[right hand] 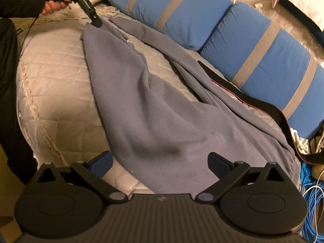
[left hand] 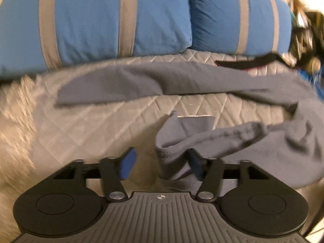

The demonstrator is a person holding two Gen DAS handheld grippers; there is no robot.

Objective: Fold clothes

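Two grippers work a grey fleece garment [right hand: 162, 121] sprawled lengthwise across the frame's centre on a quilted bed [right hand: 52, 70]. The left gripper [left hand: 161, 165], jaws parted, straddles a cuff; the right gripper [right hand: 160, 165] hovers spread wide. Closing on one loose edge risks bunching.

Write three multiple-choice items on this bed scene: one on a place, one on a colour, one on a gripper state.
1. Where does the grey garment lie?
A. on the quilted bedspread
B. on a chair
C. on the floor

2. What colour are the pillows between their grey stripes?
A. red
B. blue
C. green

3. How is the right gripper?
A. shut on the garment
B. shut on a pillow
C. open above the garment

Answers:
1 A, the cloth spreads across the quilt.
2 B, blue panels show in both views.
3 C, its fingers stand wide apart with the cloth below.
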